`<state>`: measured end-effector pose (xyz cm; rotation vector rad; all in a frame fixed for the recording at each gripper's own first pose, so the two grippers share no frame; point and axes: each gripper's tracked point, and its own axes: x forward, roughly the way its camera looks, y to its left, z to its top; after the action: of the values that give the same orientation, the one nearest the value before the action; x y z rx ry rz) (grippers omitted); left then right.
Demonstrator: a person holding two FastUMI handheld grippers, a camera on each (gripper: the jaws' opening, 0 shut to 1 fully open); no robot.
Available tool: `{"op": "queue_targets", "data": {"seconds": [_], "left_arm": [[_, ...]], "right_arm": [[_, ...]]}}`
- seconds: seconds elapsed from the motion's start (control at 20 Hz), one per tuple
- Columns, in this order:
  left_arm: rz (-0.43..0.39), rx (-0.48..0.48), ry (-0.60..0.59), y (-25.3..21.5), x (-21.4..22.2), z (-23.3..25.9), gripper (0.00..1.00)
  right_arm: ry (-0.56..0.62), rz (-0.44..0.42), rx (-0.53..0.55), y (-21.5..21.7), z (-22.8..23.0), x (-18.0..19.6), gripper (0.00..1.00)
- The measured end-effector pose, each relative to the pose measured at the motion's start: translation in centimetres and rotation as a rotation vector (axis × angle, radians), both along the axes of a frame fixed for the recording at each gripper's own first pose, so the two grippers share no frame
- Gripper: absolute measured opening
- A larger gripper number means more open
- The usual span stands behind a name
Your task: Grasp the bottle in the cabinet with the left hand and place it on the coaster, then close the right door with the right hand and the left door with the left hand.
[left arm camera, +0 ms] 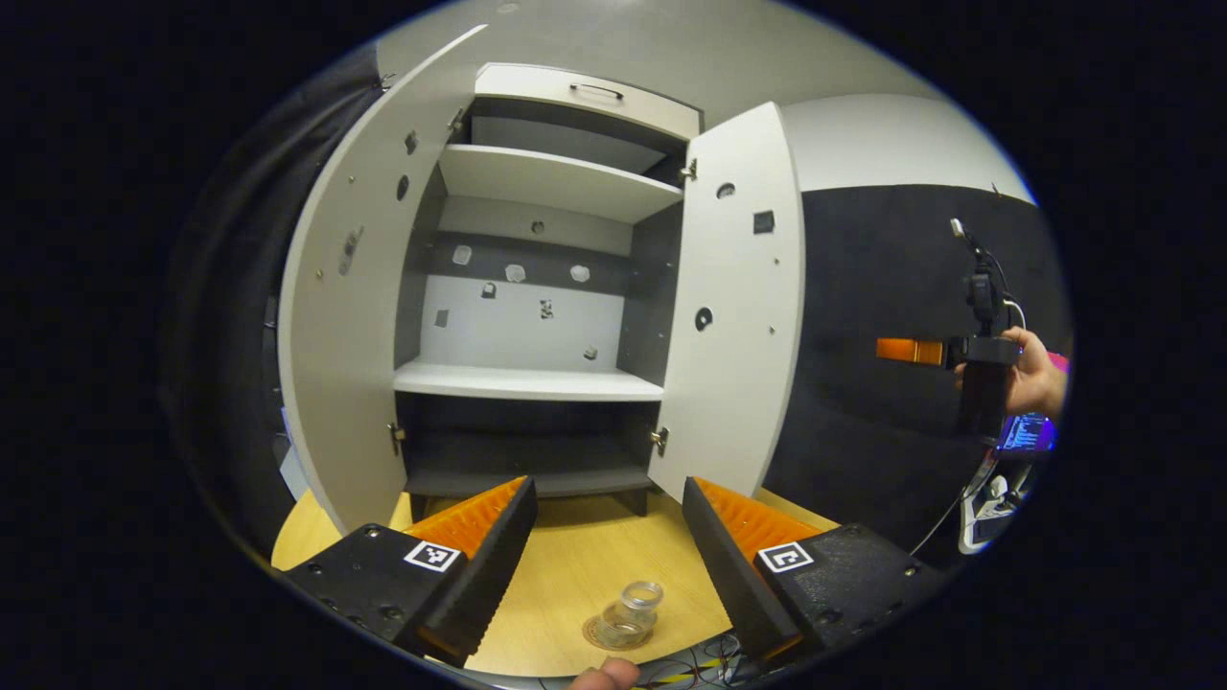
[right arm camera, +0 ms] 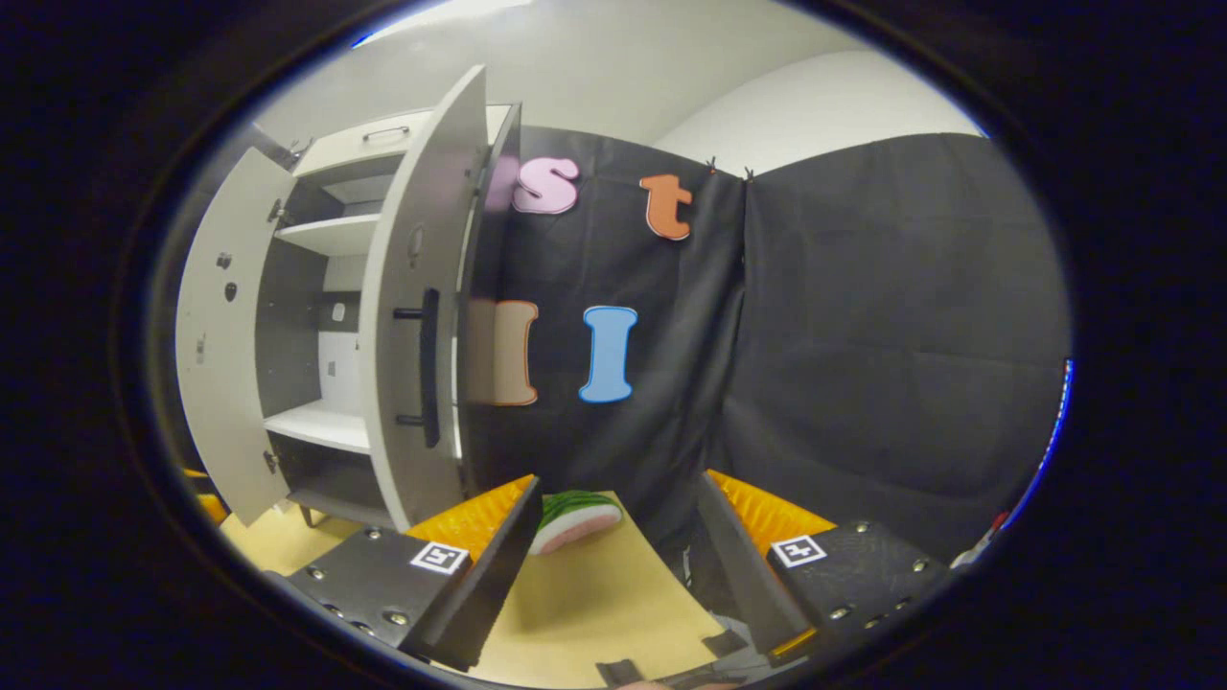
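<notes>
A small clear bottle (left arm camera: 635,611) stands upright on a round coaster (left arm camera: 613,633) on the wooden table, near its front edge. My left gripper (left arm camera: 607,575) is open above and just behind it, touching nothing. The white cabinet (left arm camera: 529,383) stands with both doors swung open and bare shelves. Its right door (left arm camera: 736,307) and left door (left arm camera: 350,316) flank the opening. My right gripper (right arm camera: 613,585) is open and empty, to the right of the cabinet, facing the right door's outer face (right arm camera: 422,316) and its dark handle (right arm camera: 428,369). The right gripper (left arm camera: 911,351), held by a hand, also shows at far right in the left gripper view.
A watermelon-slice toy (right arm camera: 573,516) lies on the table beside the cabinet's right side. The wooden table (left arm camera: 585,565) extends in front of the cabinet. Cables and a lit screen (left arm camera: 1026,433) sit at the far right. A fingertip (left arm camera: 606,677) shows at the bottom edge.
</notes>
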<state>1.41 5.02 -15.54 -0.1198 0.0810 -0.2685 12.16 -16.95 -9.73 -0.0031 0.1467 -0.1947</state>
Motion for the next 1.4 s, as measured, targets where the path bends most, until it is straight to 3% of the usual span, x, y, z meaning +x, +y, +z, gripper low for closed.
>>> {"op": "queue_targets", "data": {"seconds": [0.35, 0.4, 0.55, 0.6, 0.7, 0.75, 0.8, 1.1, 1.4], "left_arm": [[0.106, 0.024, -0.098, 7.2, 0.3, 6.8, 0.96], [0.117, 0.041, -0.112, 8.0, 0.3, 7.3, 0.96], [0.143, 0.059, -0.127, 10.0, -0.4, 7.9, 0.93], [0.146, 0.06, -0.122, 10.6, -0.7, 7.9, 1.0], [0.166, 0.051, -0.12, 12.1, -1.0, 8.6, 0.96], [0.179, 0.043, -0.116, 12.7, -1.4, 8.7, 0.96], [0.196, 0.035, -0.119, 13.4, -1.8, 9.1, 0.96], [0.248, 0.068, -0.115, 15.8, -3.0, 9.1, 0.96], [0.287, 0.054, -0.081, 17.4, -4.1, 7.5, 0.96]], "right_arm": [[0.046, 0.001, 0.034, 1.1, 1.1, 7.6, 0.99], [0.039, 0.005, 0.046, 1.8, 1.7, 8.8, 0.95], [0.038, 0.014, 0.069, 3.6, 2.6, 10.9, 0.99], [0.026, 0.038, 0.065, 4.8, 3.1, 11.5, 0.99], [-0.007, 0.125, 0.088, 8.4, 4.3, 11.7, 0.95], [-0.02, 0.115, 0.058, 8.6, 3.9, 12.5, 0.99], [-0.027, 0.135, 0.045, 9.5, 4.5, 11.9, 0.84], [-0.029, 0.217, 0.06, 14.9, 4.7, 11.4, 0.83], [-0.033, 0.24, 0.077, 16.5, 4.7, 11.6, 0.87]]}}
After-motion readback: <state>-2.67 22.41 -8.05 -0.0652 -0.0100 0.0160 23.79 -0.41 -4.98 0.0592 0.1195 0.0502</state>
